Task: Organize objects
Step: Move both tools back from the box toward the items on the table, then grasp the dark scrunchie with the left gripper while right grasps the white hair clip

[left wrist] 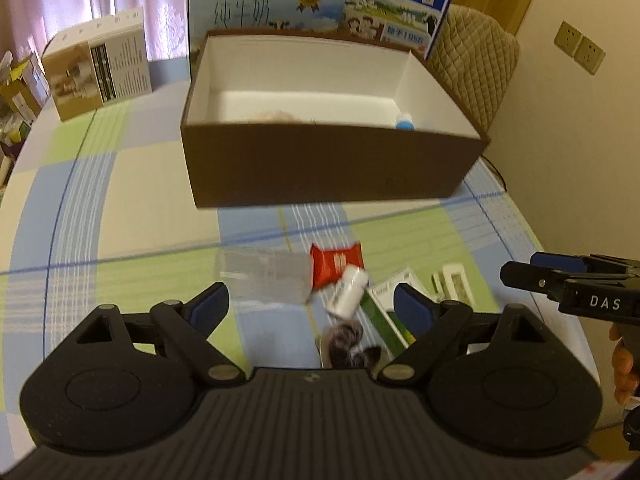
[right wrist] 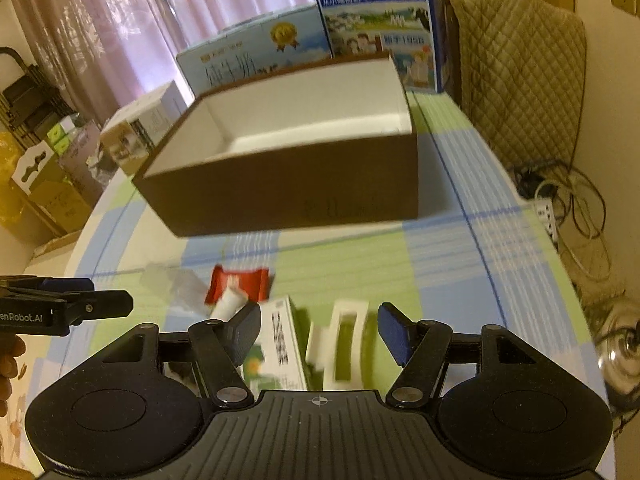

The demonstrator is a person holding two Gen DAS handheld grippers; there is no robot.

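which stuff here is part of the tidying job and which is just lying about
Part of the job:
brown box
red packet
white bottle
green-and-white carton
white holder
clear bag
dark bundle

Just lying about:
milk cartons
small printed box
quilted chair
power strip

**Loose items gathered before an open brown box**

A brown box (left wrist: 332, 168) with a white interior is seen on the checked table (left wrist: 120, 208), and a blue-capped item (left wrist: 405, 122) is visible inside it at the right. In front of the box a red packet (left wrist: 336, 262), a clear bag (left wrist: 266, 276), a white bottle (left wrist: 348, 292), a green-and-white carton (left wrist: 390, 312) and a white holder (left wrist: 454, 284) are laid close together. Nearer than these, the left gripper (left wrist: 312, 304) is held with its fingers (left wrist: 208, 304) spread wide and nothing gripped. The right gripper (left wrist: 520, 270) is seen at the right of the box's front.
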